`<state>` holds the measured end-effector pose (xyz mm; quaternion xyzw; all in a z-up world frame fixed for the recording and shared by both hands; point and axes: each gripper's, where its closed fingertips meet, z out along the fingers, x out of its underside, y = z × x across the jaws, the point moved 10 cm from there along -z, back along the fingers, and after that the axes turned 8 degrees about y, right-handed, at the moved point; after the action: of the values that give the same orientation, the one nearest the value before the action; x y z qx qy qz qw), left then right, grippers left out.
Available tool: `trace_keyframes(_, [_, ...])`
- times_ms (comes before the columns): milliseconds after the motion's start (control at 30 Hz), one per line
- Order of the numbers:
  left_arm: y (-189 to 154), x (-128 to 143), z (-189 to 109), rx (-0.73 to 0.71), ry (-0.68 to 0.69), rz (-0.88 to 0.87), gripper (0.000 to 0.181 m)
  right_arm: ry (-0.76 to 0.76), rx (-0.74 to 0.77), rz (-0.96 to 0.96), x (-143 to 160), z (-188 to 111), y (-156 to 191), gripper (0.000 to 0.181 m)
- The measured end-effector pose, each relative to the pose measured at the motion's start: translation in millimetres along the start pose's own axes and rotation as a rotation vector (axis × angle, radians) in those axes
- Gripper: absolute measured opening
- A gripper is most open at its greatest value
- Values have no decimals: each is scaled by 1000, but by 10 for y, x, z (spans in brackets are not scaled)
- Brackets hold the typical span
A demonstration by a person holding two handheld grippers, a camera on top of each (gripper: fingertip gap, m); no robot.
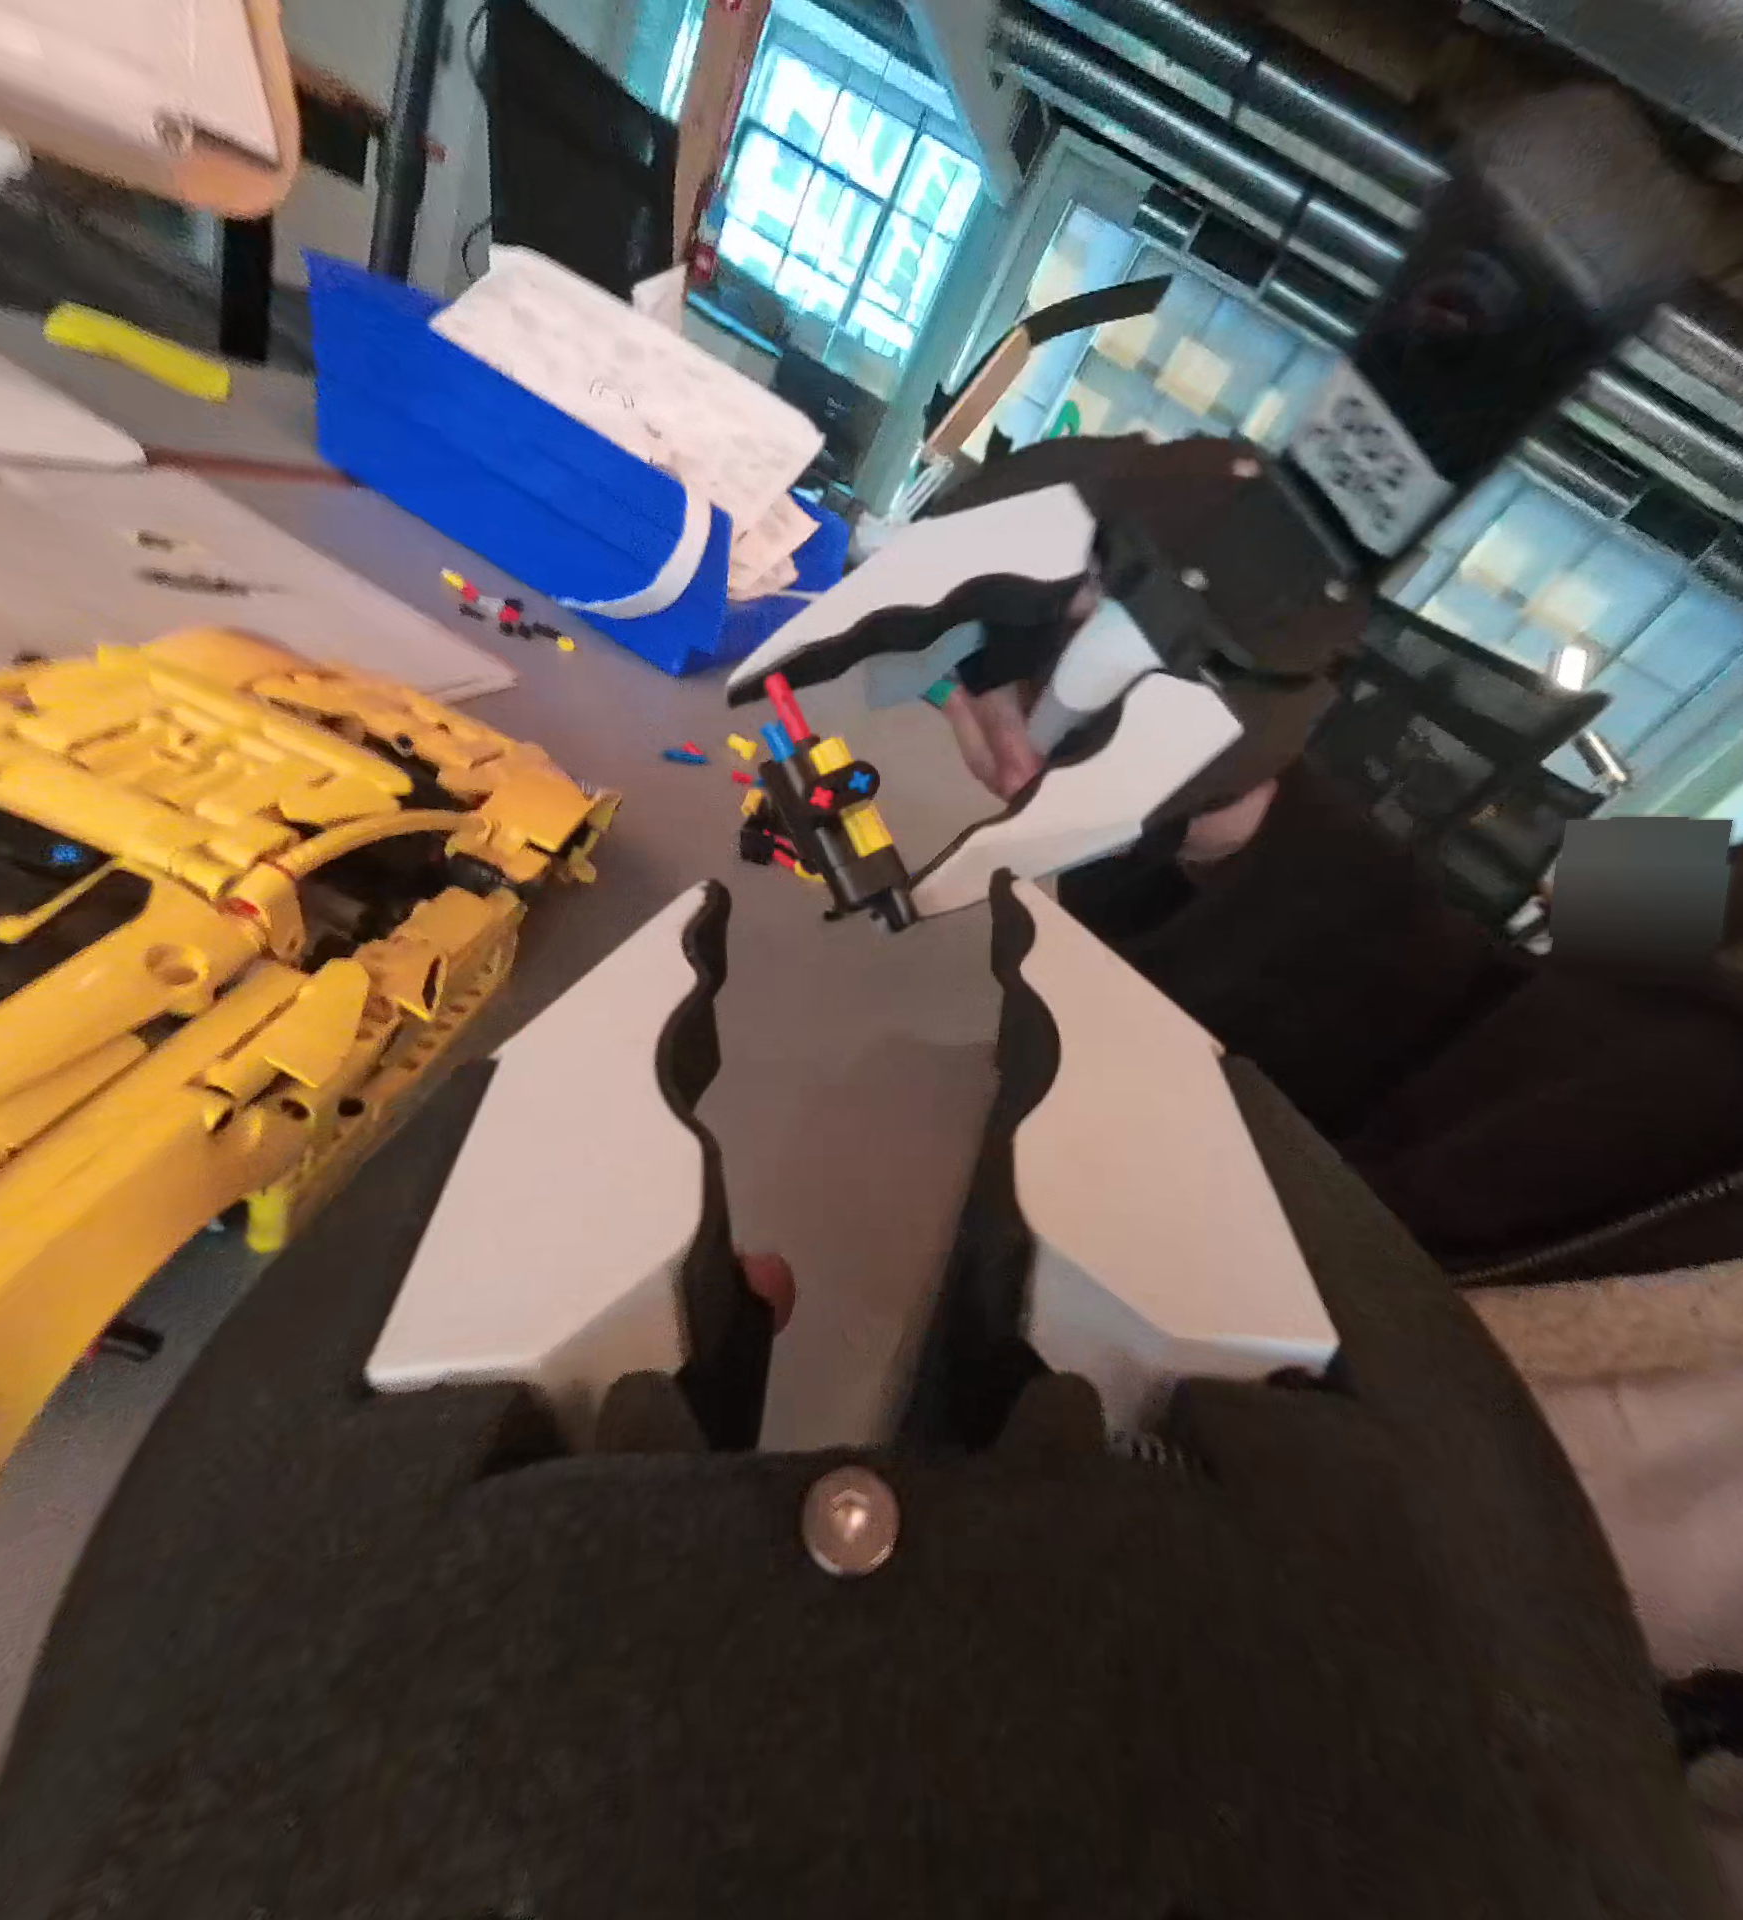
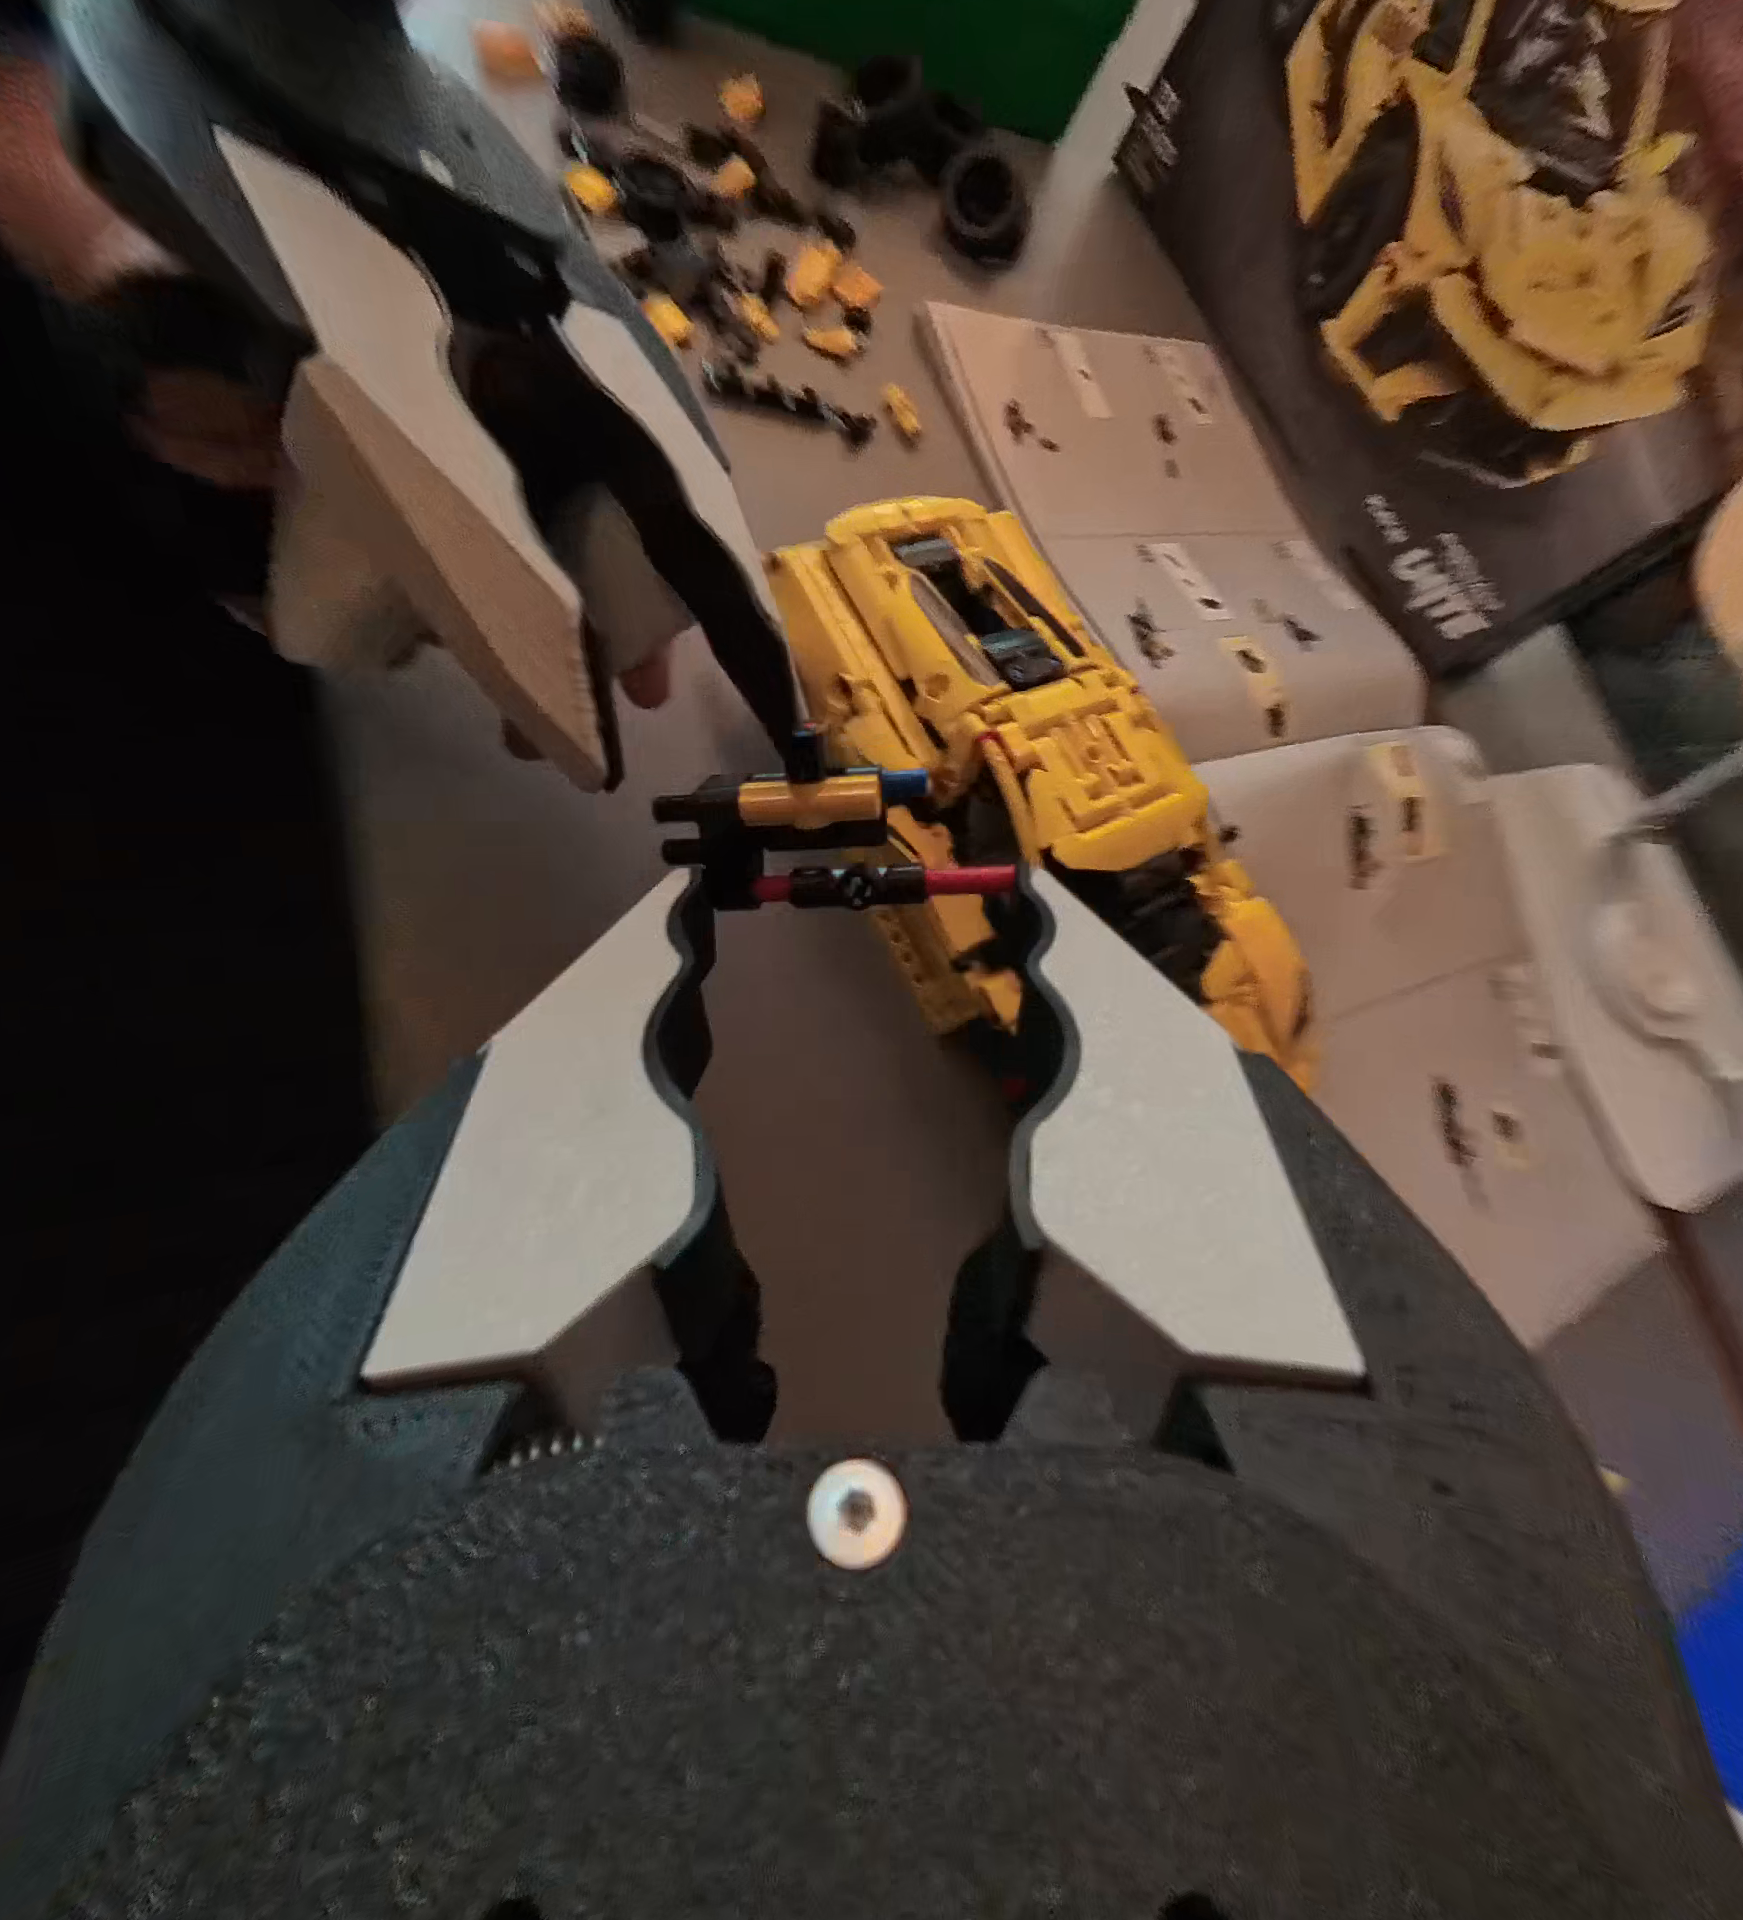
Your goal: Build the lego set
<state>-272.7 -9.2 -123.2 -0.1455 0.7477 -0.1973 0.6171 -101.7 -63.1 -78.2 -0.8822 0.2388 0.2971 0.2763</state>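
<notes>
Sub-assembly point(image 2: 805, 831) clamped end to end between right gripper point(image 2: 851, 883) fingers, above the bench point(image 2: 493, 935).

Left gripper point(image 1: 856, 888) fingers spread, empty, one tip just beside the sub-assembly's top. Yellow car point(image 2: 1033, 779) lies on the bench just behind. Open manual point(image 2: 1158, 499) beside the car, loose pieces point(image 2: 763, 301) and tyres point(image 2: 981, 197) farther back, box point(image 2: 1469, 260) at the far right.
</notes>
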Motion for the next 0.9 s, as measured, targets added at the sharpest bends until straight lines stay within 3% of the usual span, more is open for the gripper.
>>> trace_keyframes(67, [14,11,37,-24,-7,-33,50,55,106,-90,-32,49,88,56])
trace_keyframes(167, [60,36,71,-74,23,-74,22,67,172,-171,-60,130,214,56])
trace_keyframes(633, [62,85,98,-68,138,-74,16,69,216,-253,-72,187,326,56])
trace_keyframes(767, [55,54,64,-134,96,13,16,-27,217,-101,-28,118,306,55])
trace_keyframes(900, [5,59,34,-247,31,285,16,-163,87,203,26,-51,157,59])
